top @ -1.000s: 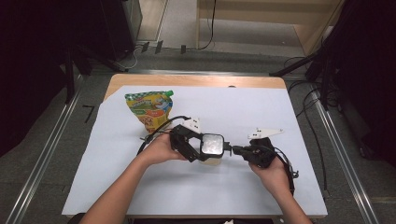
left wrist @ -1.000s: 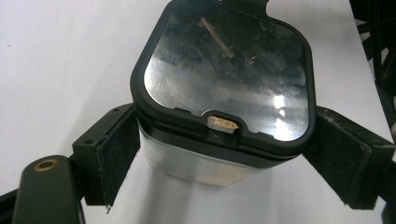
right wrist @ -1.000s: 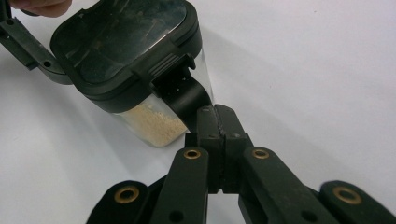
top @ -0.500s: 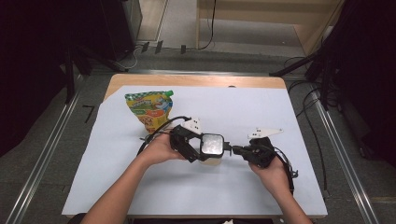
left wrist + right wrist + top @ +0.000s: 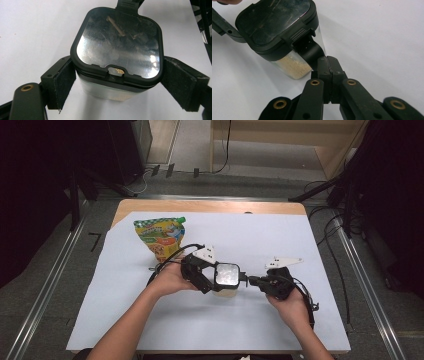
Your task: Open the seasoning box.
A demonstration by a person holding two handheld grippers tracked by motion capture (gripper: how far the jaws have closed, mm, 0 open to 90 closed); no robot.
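Nearest the viewer, at 6 o'clock of the high view, two forearms come up from the bench (image 5: 300,245) edge onto its white cover.

Item 1: right gripper (image 5: 254,281), at 4 o'clock of bench centre, held in the person's right hand (image 5: 290,307). Jaws together; in the right gripper view the two pads meet on a black latch tab (image 5: 309,51) that hangs from the container's lid, tip touching it.

Item 2: left gripper (image 5: 212,281), at 7 o'clock of centre, held in the left hand (image 5: 170,279). Jaws clamped on the container, one pad (image 5: 62,80) on each opposite side wall, as the left gripper view shows.

Item 3: container (image 5: 226,279), clear-walled, rounded-square, black-rimmed lid (image 5: 117,42) with a transparent window. It stands on the bench just below centre, between the two grippers. A shallow layer of pale tan granules (image 5: 295,65) lies in its bottom.

Item 4: pouch (image 5: 161,236), yellow and green, printed, green cap at its upper corner. It stands at 10 o'clock of centre, apart from both grippers.

Item 5: floor beyond the bench at 12 o'clock, with cables (image 5: 227,145) and wooden furniture.
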